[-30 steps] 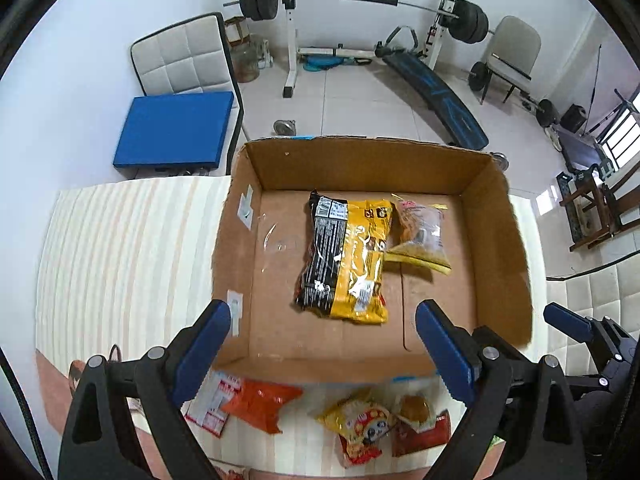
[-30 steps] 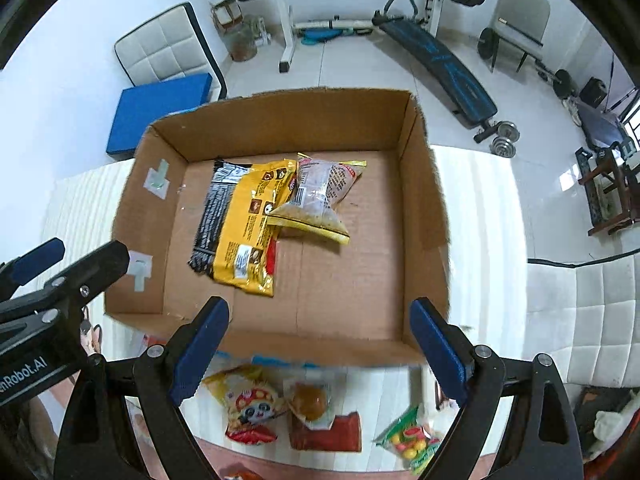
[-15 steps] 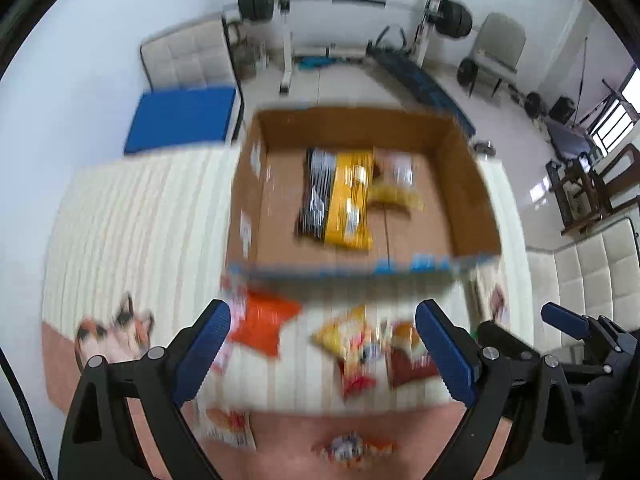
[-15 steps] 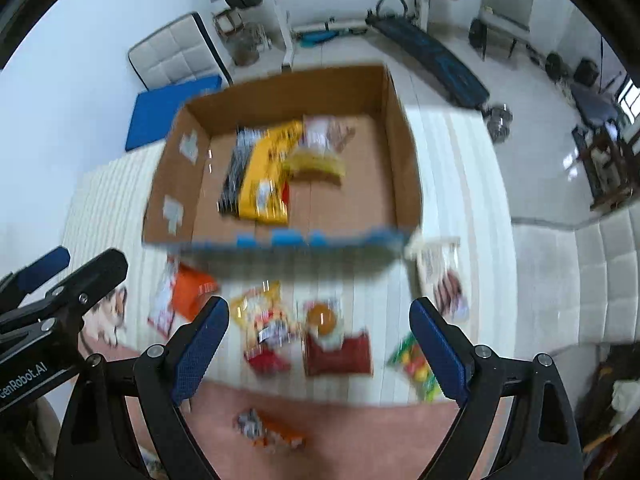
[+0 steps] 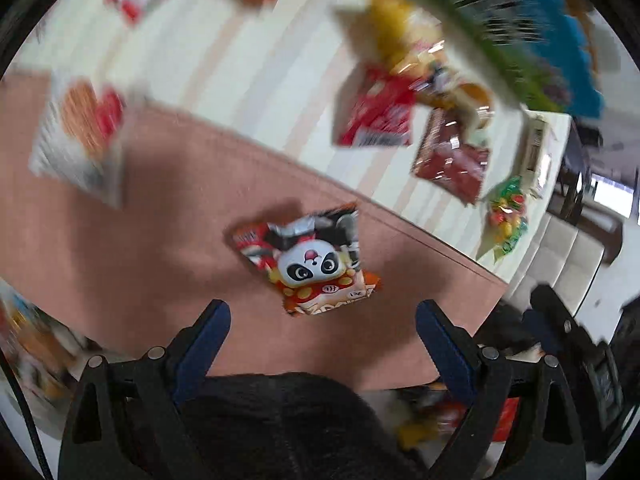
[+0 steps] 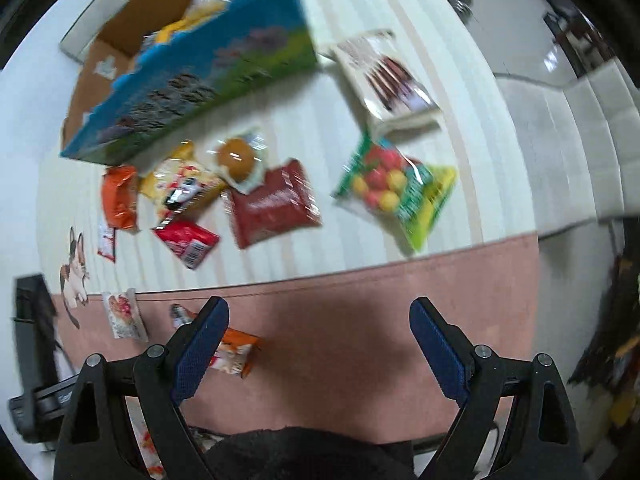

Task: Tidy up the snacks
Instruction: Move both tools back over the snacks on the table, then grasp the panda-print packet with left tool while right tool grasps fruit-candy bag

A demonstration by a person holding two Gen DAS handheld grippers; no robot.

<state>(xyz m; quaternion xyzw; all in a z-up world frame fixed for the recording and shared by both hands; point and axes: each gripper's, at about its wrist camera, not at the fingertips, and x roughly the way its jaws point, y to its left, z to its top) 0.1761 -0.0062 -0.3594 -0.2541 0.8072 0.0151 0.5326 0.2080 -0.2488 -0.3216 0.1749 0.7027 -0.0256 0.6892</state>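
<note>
My left gripper [image 5: 322,318] is open and points down at a panda-print snack packet [image 5: 308,258] that lies on the pink border of the mat, just beyond the fingertips. My right gripper [image 6: 320,316] is also open with nothing between its fingers, over bare pink mat. The same panda packet [image 6: 230,354] sits partly behind the right gripper's left finger. Ahead lie a dark red packet [image 6: 274,202], a green bag of coloured balls [image 6: 396,186], a yellow packet [image 6: 180,184], an orange packet [image 6: 120,198] and a small red packet [image 6: 186,240]. The cardboard box [image 6: 192,76] holds snacks at the upper left.
A white box with brown sticks printed on it [image 6: 384,76] lies right of the cardboard box. A white-and-orange packet [image 5: 80,140] lies at the left. A cat picture [image 6: 74,276] marks the mat. White cushioned seating [image 6: 580,140] borders the table on the right.
Both grippers have swung back from above the cardboard box and tipped down toward the near edge of the mat. The loose packets now fill the views; both stayed open.
</note>
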